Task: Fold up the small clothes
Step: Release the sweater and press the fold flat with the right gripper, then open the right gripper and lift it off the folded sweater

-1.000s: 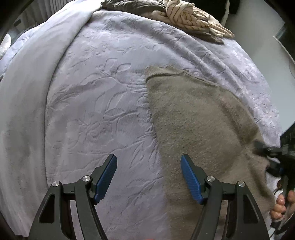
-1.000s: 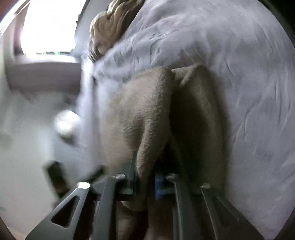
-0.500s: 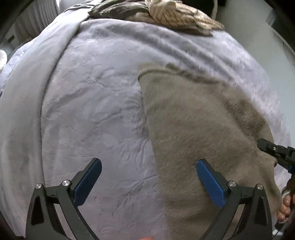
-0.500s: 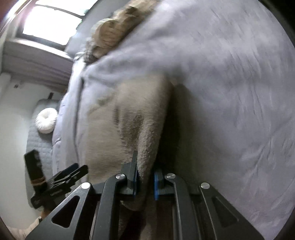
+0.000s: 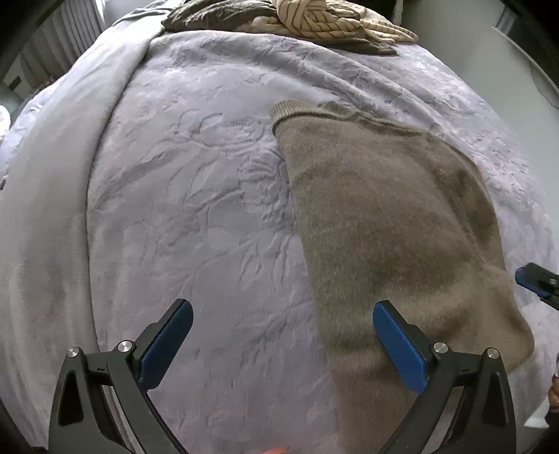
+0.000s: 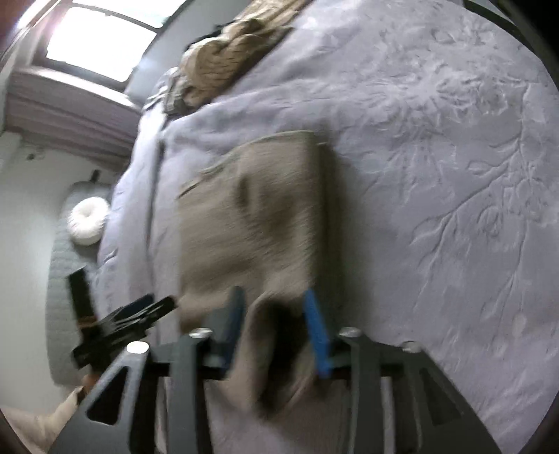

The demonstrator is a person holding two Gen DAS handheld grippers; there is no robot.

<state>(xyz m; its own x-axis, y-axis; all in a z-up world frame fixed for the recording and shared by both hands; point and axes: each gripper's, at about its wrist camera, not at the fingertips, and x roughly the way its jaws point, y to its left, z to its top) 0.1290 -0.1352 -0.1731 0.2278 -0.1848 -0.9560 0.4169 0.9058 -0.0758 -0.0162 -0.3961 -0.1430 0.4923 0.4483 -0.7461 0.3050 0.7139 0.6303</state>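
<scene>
A taupe fuzzy knit garment (image 5: 387,223) lies folded lengthwise on the lavender bedspread (image 5: 181,195). My left gripper (image 5: 279,331) is open wide and empty, low over the garment's left edge, its right finger above the knit. My right gripper (image 6: 272,314) is open, with a loose fold of the garment (image 6: 251,223) lying between its blue pads; it also shows at the right edge of the left wrist view (image 5: 534,279). The right wrist view is blurred.
A heap of other clothes, striped beige and dark, (image 5: 314,21) lies at the far end of the bed. A smooth grey blanket (image 5: 45,181) runs along the left side. A round white cushion (image 6: 87,220) sits beside the bed, below a window.
My right gripper has opened and let go of the garment's fold, which now lies flat. My left gripper has opened wider and stayed over the garment's left edge.
</scene>
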